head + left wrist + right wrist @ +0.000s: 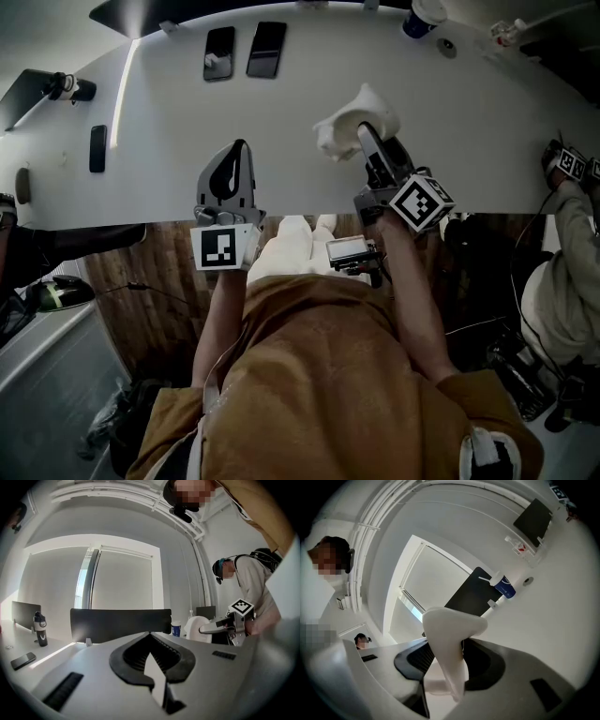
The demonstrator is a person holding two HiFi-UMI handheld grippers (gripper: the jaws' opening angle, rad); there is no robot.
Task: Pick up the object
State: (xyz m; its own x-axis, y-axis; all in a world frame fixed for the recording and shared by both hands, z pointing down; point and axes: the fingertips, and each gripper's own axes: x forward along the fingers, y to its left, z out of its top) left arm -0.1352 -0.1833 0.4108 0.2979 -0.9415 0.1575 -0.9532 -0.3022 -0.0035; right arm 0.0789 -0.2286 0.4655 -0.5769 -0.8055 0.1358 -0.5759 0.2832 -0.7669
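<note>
White object (349,120), soft-looking and lumpy, is pinched in the right gripper (368,133). The right gripper view shows the two black fingers (485,663) part way open and pressed on each side of the white object (449,637). It is over the near half of the white table (309,183). I cannot tell if it touches the table.

The left gripper (241,147) holds nothing. Its finger tips meet in its own view (150,633).

At the far edge of the table lie a dark phone (218,52) and a second phone (267,49), with a blue cup (420,17) off to the right. The room has pale walls and a big window (119,581). A dark bottle (41,629) stands on the table, and another person (255,585) leans over it.
</note>
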